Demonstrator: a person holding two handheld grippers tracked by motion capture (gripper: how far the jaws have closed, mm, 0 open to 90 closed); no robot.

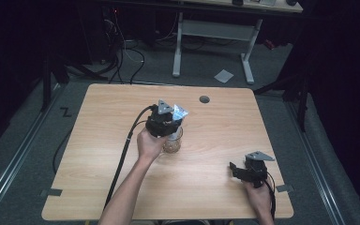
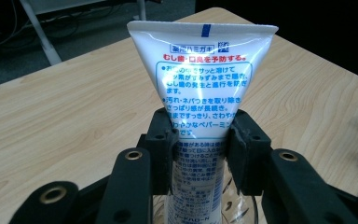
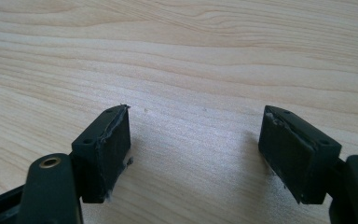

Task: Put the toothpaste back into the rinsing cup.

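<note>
Left gripper [image 2: 200, 140]: clamped on the toothpaste tube [image 2: 200, 93]; in the left gripper view both black pads press the tube's sides a little below its middle. In the high view the left gripper [image 1: 165, 123] sits near the counter's centre, held by the left hand [image 1: 149, 144].

Toothpaste tube: white, with red and blue printed text and a short blue mark at the top seam. It stands upright with the flat crimped end up and the lower end down inside the glass. In the high view its tip [image 1: 180, 112] shows just beside the grey three-cornered plate on the gripper.

Glass [image 1: 173, 140]: clear, standing on the counter directly below the left gripper; its rim [image 2: 244, 210] shows around the tube's lower part in the left gripper view. Whether the tube's bottom touches the glass floor cannot be told.

Right gripper [image 3: 196, 154]: jaws spread wide with nothing between them, only bare wood. In the high view the right gripper [image 1: 248, 169] rests low near the counter's right front corner, in the right hand [image 1: 258, 197], well apart from the glass.

Counter [image 1: 215, 140]: light wood grain, with a small dark round grommet [image 1: 204, 99] near the far edge.

Cable [image 1: 122, 159]: black, trailing from the left gripper along the forearm toward the near edge.
</note>
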